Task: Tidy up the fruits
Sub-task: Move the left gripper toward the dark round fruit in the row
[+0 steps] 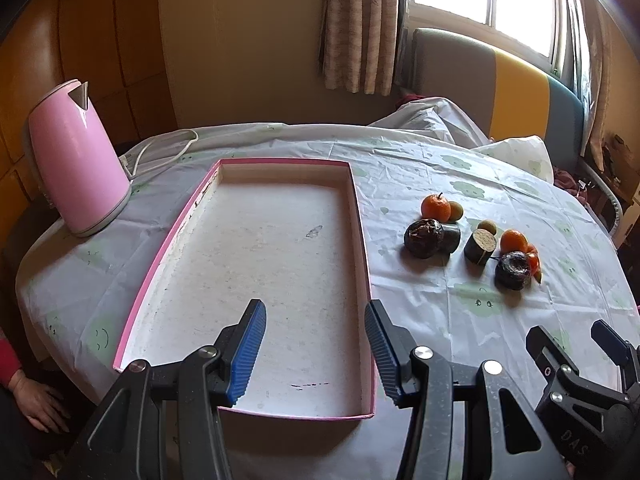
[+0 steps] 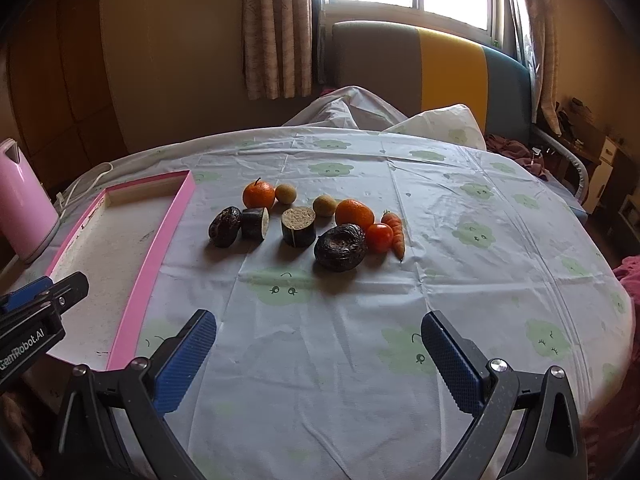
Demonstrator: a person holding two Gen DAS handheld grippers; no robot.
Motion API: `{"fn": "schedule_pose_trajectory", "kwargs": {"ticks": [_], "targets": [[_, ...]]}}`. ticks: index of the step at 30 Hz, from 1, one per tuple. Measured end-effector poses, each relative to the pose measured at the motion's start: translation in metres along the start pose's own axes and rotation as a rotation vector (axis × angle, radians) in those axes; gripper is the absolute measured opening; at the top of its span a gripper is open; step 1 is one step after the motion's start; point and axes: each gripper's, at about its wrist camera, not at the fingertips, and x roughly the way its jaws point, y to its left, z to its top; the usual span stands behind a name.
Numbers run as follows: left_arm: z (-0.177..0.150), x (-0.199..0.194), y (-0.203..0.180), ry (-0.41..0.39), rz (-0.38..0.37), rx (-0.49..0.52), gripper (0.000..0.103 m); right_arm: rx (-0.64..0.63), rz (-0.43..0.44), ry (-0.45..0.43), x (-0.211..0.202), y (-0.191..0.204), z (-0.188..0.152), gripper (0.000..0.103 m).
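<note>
From the left wrist, the left gripper hangs over the near end of the pink-rimmed tray, fingers apart and empty; the fruit cluster lies far right on the clothed worktop. From the right wrist, the right gripper has its fingers spread wide, empty, with the fruit straight ahead, so this hand is likely nearer. The tray's long axis runs near to far, left. A pink kettle stands at the far left.

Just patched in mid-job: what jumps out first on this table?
The cluster of produce mid-table draws the eye first: two oranges, a tomato, a carrot and dark wrinkled fruits huddled on the cloud-print cloth. Left of it lies a shallow pink-rimmed tray, nothing in it yet, with a pink kettle beside its far left corner. Both claws, left and right, hover open and hold nothing.
</note>
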Motion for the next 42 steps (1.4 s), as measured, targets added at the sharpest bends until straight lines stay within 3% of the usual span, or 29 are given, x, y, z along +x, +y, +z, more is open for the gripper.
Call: {"fn": "schedule_pose_trajectory", "kwargs": {"ticks": [14, 20, 23, 28, 34, 38, 39, 42], "targets": [[0.000, -0.001, -0.011, 0.000, -0.051, 0.043, 0.053, 0.018, -0.008, 0.010, 0.002, -0.008, -0.001, 0.103], [-0.001, 0.001, -0.021, 0.060, -0.241, 0.063, 0.062, 0.025, 0.025, 0.025, 0.009, -0.016, -0.002, 0.103], [-0.004, 0.001, -0.028, 0.058, -0.239, 0.074, 0.062, 0.054, 0.034, 0.063, 0.017, -0.025, -0.003, 0.103], [-0.003, 0.008, -0.030, 0.091, -0.299, 0.092, 0.062, 0.056, 0.008, 0.076, 0.022, -0.033, -0.007, 0.103], [0.012, 0.020, -0.044, 0.112, -0.316, 0.158, 0.062, 0.080, 0.023, 0.073, 0.023, -0.042, -0.006, 0.102], [0.033, 0.035, -0.056, 0.118, -0.342, 0.206, 0.057, 0.074, 0.031, 0.071, 0.024, -0.043, -0.004, 0.098], [0.038, 0.039, -0.059, 0.124, -0.348, 0.221, 0.051, 0.074, 0.034, 0.067, 0.023, -0.043, -0.003, 0.098], [0.051, 0.055, -0.069, 0.129, -0.349, 0.285, 0.051, 0.065, 0.033, 0.061, 0.023, -0.043, -0.001, 0.098]]}}
